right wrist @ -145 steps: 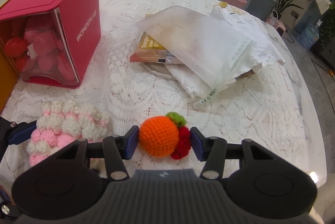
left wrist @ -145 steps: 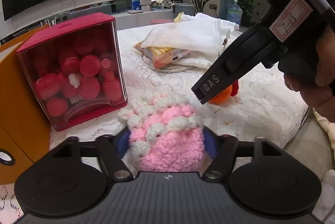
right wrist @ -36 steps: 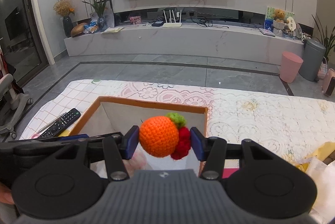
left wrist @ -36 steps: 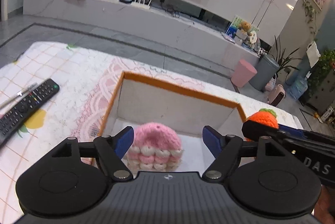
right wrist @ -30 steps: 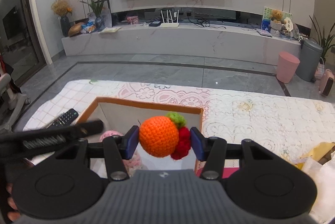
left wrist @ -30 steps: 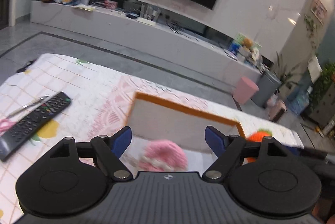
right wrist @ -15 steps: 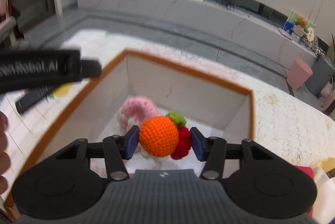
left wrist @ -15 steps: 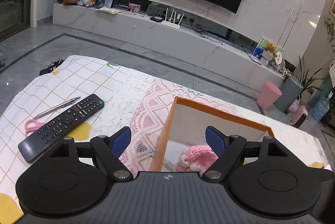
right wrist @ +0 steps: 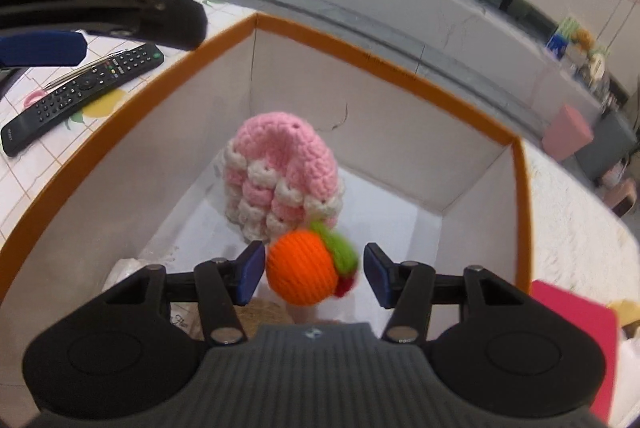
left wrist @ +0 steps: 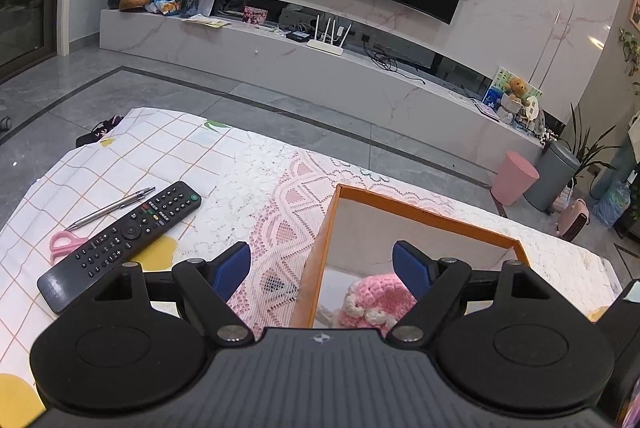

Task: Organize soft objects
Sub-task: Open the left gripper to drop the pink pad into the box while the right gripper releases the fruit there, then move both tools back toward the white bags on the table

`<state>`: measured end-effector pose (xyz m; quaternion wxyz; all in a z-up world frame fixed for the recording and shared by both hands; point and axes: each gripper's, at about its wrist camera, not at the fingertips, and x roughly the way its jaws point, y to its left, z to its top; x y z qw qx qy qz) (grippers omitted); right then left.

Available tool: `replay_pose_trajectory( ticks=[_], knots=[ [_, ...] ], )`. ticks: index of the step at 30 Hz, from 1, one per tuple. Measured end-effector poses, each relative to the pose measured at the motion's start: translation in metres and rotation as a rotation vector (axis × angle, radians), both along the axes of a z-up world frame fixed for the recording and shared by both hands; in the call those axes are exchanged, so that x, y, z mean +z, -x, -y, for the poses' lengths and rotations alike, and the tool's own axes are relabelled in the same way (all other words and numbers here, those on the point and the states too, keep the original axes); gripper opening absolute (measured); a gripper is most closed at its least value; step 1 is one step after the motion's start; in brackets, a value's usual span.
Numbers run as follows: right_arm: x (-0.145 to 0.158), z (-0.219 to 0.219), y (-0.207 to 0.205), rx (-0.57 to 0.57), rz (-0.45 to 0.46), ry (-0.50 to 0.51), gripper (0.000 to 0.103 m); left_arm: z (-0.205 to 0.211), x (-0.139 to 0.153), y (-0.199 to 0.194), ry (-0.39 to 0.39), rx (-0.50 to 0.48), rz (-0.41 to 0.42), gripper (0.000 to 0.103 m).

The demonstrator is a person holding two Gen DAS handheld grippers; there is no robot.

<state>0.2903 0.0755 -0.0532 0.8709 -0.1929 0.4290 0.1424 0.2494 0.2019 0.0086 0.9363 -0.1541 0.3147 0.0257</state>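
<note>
The right gripper [right wrist: 314, 274] is held over the orange-rimmed box [right wrist: 400, 70] so the orange crochet fruit [right wrist: 302, 270] lands inside. Its jaws have just been opening; a gap shows on the right side, and the blurred fruit seems released. The pink crochet piece [right wrist: 282, 180] already lies within. The left gripper [left wrist: 320, 268] is kept aside over the desk [left wrist: 260, 180], jaws wide and empty.

The right tool [right wrist: 314, 270] hangs over an orange-rimmed box [right wrist: 384, 66], its jaws just opened. A blurred orange crochet ball [right wrist: 302, 274] (green leaf on top) sits between them, clear of the right pad. A pink and white crochet piece [right wrist: 282, 180] lies inside the box. A black remote [right wrist: 80, 94] rests outside on the counter [right wrist: 24, 168].
</note>
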Motion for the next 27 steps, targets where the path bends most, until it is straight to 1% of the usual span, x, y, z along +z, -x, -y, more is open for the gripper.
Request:
replay_pose_trajectory(
  ticks=[2,4,6,8,10,14,16,18,22,24,27],
  knots=[
    [0.002,-0.002,0.004,0.018,0.029,0.027,0.062,0.001,0.001,0.001,-0.010,-0.005,0.003,0.094],
    [0.005,-0.004,0.008,0.027,0.045,0.029,0.075,0.003,0.003,0.001,-0.022,-0.008,0.006,0.094],
    [0.010,-0.005,0.013,0.032,0.061,0.021,0.079,0.005,0.004,0.002,-0.037,-0.012,0.009,0.094],
    [0.016,-0.004,0.019,0.044,0.079,0.007,0.080,0.007,0.006,0.002,-0.050,-0.015,0.011,0.094],
    [0.021,-0.003,0.025,0.059,0.096,-0.006,0.084,0.009,0.009,0.004,-0.055,-0.016,0.012,0.094],
    [0.035,0.000,0.035,0.091,0.132,-0.011,0.085,0.013,0.019,0.010,-0.034,-0.032,0.041,0.094],
    [0.045,0.004,0.040,0.101,0.156,-0.018,0.088,0.016,0.026,0.015,-0.021,-0.048,0.064,0.094],
    [0.055,0.012,0.047,0.099,0.178,-0.040,0.090,0.023,0.032,0.019,-0.028,-0.065,0.087,0.094],
    [0.075,0.031,0.061,0.083,0.213,-0.089,0.090,0.040,0.040,0.024,-0.065,-0.098,0.121,0.094],
    [0.086,0.043,0.069,0.068,0.236,-0.104,0.090,0.047,0.044,0.027,-0.052,-0.110,0.129,0.095],
    [0.098,0.061,0.081,0.051,0.274,-0.101,0.090,0.056,0.048,0.029,-0.036,-0.127,0.118,0.095]
  ],
)
